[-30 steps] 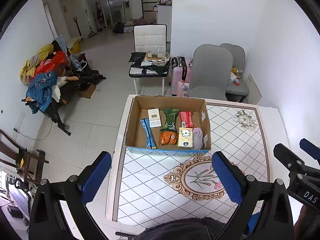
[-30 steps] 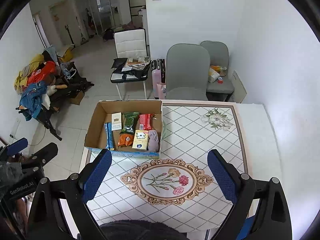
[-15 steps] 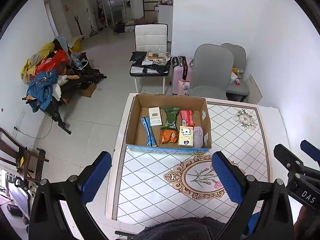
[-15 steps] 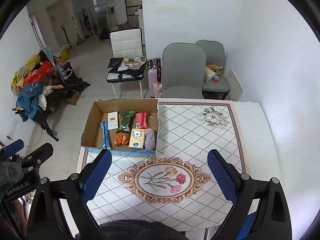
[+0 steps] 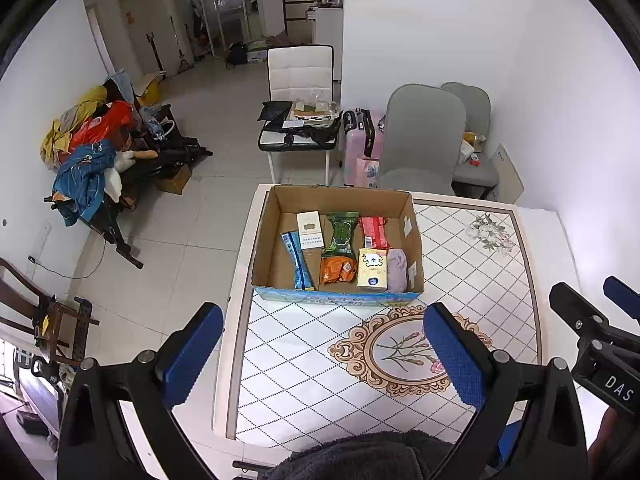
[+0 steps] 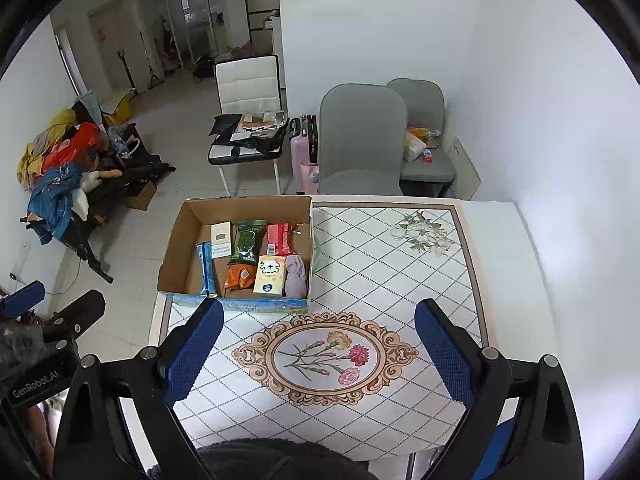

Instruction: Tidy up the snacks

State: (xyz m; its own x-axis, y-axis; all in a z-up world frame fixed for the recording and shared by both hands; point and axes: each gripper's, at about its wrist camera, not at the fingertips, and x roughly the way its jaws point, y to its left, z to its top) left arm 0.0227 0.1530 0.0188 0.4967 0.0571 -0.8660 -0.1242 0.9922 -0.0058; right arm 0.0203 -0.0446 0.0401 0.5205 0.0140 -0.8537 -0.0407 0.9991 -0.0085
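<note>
An open cardboard box stands at the far left corner of the patterned table. Several snacks lie inside: a white box, a blue stick pack, a green packet, a red packet, an orange packet, a yellow pack and a lilac pouch. My left gripper hangs open and empty high above the table's near left side. My right gripper is open and empty too, above the flower medallion.
Two grey chairs and a pink suitcase stand behind the table's far edge. A white chair loaded with items sits beyond. Clothes are piled on a rack at the left. A white wall runs along the right.
Both grippers have drifted slightly; in the right wrist view the box and table slid left and a little lower in the frame. The snacks in the box have not moved.
</note>
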